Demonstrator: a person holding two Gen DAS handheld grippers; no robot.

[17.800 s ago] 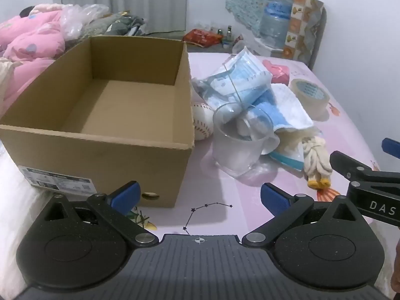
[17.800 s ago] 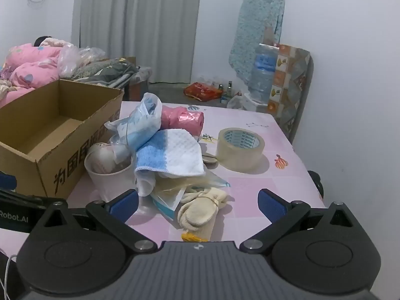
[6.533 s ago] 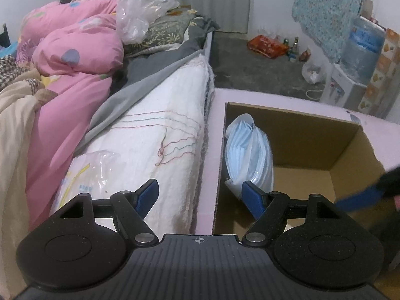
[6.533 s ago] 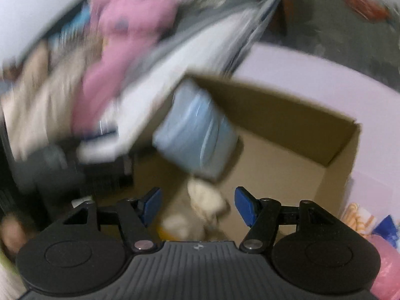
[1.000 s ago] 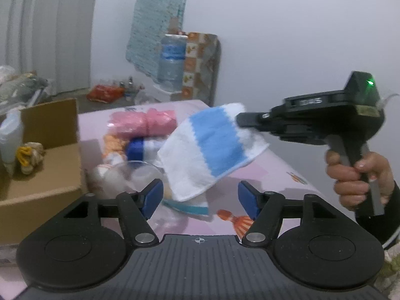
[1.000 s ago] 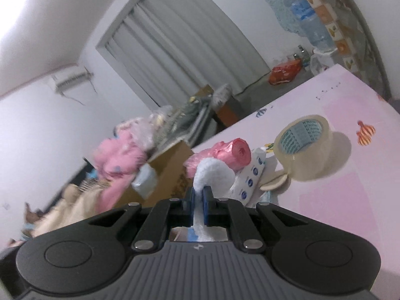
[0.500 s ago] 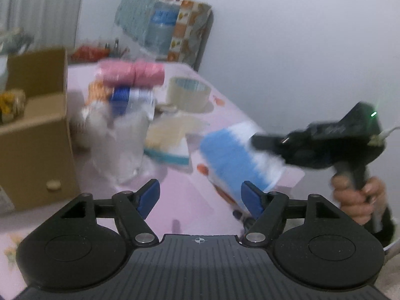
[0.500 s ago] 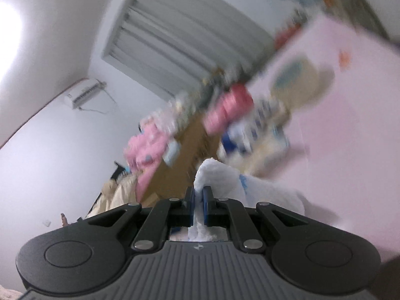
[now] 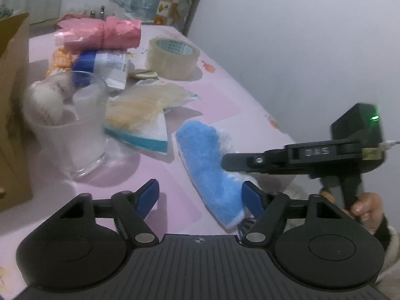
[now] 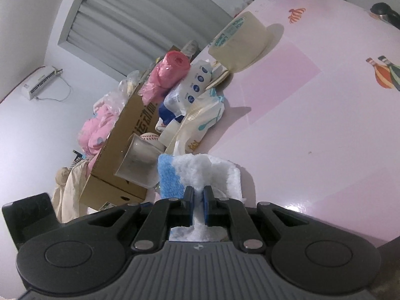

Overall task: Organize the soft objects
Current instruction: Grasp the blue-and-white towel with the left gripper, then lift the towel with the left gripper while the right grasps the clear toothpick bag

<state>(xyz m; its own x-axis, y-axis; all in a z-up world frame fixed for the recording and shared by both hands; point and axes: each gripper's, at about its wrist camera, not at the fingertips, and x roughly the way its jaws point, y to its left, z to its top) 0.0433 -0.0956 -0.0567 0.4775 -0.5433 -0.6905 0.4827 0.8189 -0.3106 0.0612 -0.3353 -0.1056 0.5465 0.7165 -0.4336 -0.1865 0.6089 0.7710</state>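
1. Looking out along my left gripper (image 9: pixel 201 195), I see its jaws standing wide with nothing pressed between the pads; bare pink table (image 9: pixel 225 105) lies in the gap.
2. Ahead of the left jaw and well to its left stands a brown cardboard box (image 9: pixel 12 115); just right of the box is a clear cup (image 9: pixel 75 130) with a white baseball (image 9: pixel 43 107) close against its far side, blurred.
3. Beyond the cup lie a blue-and-white packet (image 9: pixel 102 66) and a pink plastic roll (image 9: pixel 110 33); ahead of the gap lies a flat cream pouch (image 9: pixel 142 107), and farther off a roll of packing tape (image 9: pixel 172 56).
4. Just ahead of my left gripper's right jaw lies the blue-and-white towel (image 9: pixel 210 165), stretched along the table; its near end reaches that jaw's blue pad, though I cannot tell whether it touches.
5. Coming in from the right, my right gripper (image 10: pixel 198 200) is clamped on the towel's white edge; in its own view the jaws stand almost together with a pinch of the fluffy cloth between the pads.
6. A hand (image 9: pixel 367 208) holds that gripper's handle at the far right.
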